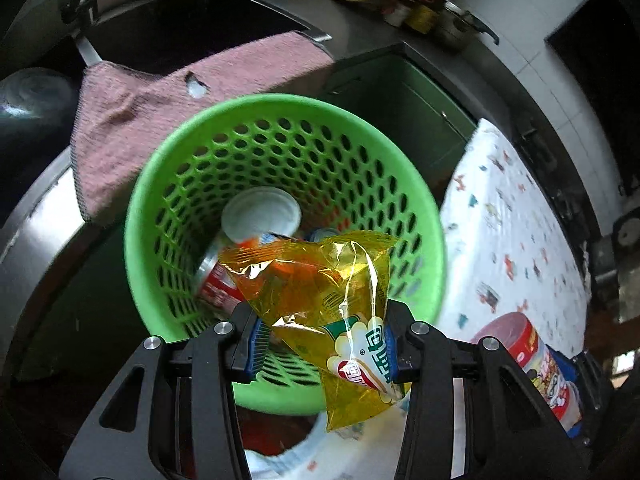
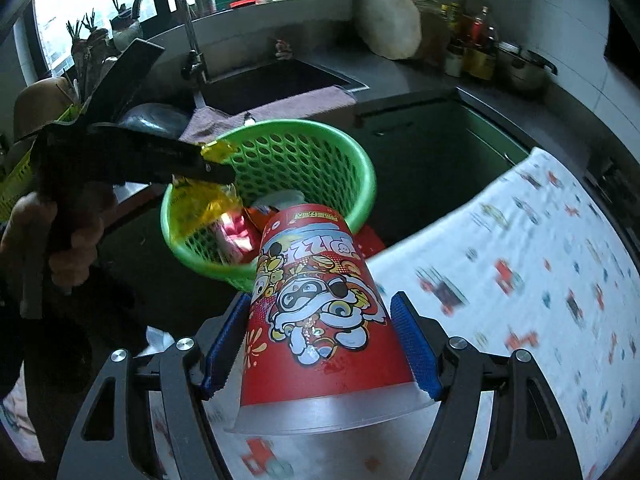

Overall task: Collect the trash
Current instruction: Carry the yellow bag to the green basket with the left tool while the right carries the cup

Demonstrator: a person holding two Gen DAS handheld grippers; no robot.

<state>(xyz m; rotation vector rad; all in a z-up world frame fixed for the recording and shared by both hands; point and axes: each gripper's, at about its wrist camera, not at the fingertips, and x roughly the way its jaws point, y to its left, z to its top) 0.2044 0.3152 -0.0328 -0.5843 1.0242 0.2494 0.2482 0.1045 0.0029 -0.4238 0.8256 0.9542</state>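
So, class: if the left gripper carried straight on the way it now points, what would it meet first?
Probably the green basket: the left gripper, shut on the yellow wrapper, aims into its open mouth, toward the trash inside, though depth is unclear.

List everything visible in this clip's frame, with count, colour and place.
basket: one, green, below the counter edge
can: one, red and silver, inside basket
lid: one, white, inside basket
towel: one, pink, over sink edge
sink: one, dark, behind basket
tablecloth: one, white patterned, right
snack bag: one, yellow, in left tongs
cup: one, red, in right tongs
hand: one, holding left tongs
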